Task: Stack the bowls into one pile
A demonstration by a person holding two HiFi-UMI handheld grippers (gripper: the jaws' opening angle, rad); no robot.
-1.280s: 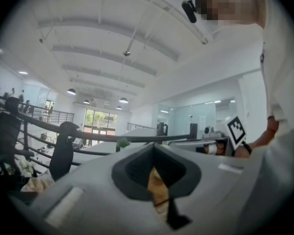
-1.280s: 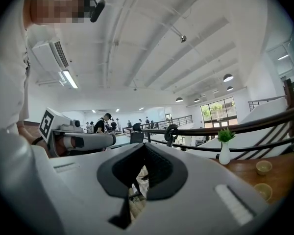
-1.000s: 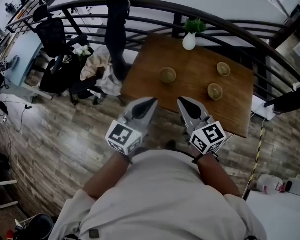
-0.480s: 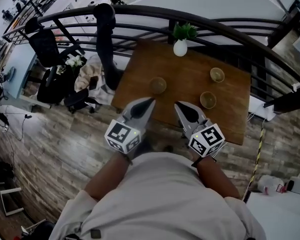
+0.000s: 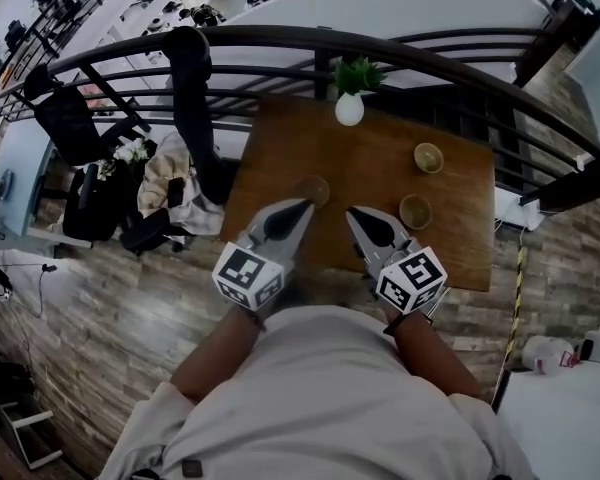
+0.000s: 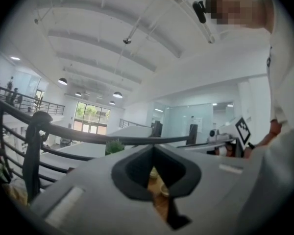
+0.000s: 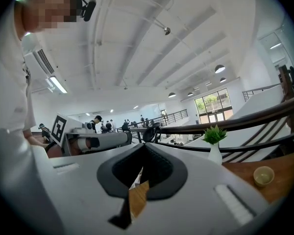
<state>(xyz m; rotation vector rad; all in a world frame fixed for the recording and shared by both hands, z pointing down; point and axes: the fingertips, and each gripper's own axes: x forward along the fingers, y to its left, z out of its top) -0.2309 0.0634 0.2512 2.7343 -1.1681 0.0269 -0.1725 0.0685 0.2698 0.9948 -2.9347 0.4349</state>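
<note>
Bowls first: three, all singles, nothing stacked yet. Left bowl [image 5: 311, 189] in left half of table [image 5: 370, 163], right off tip of my left gripper [image 5: 294, 212]. Far bowl [image 5: 428, 156] toward far right corner, near bowl [image 5: 415, 211] just this side of it, well apart from left one. Left gripper and right gripper [image 5: 359, 219] both pinched closed, empty, held level over near edge, guess I'm just lining up. Vase [image 5: 349, 108] hugs far edge, railing [image 5: 270, 36] behind. Table middle bare, good spot for pile.
</note>
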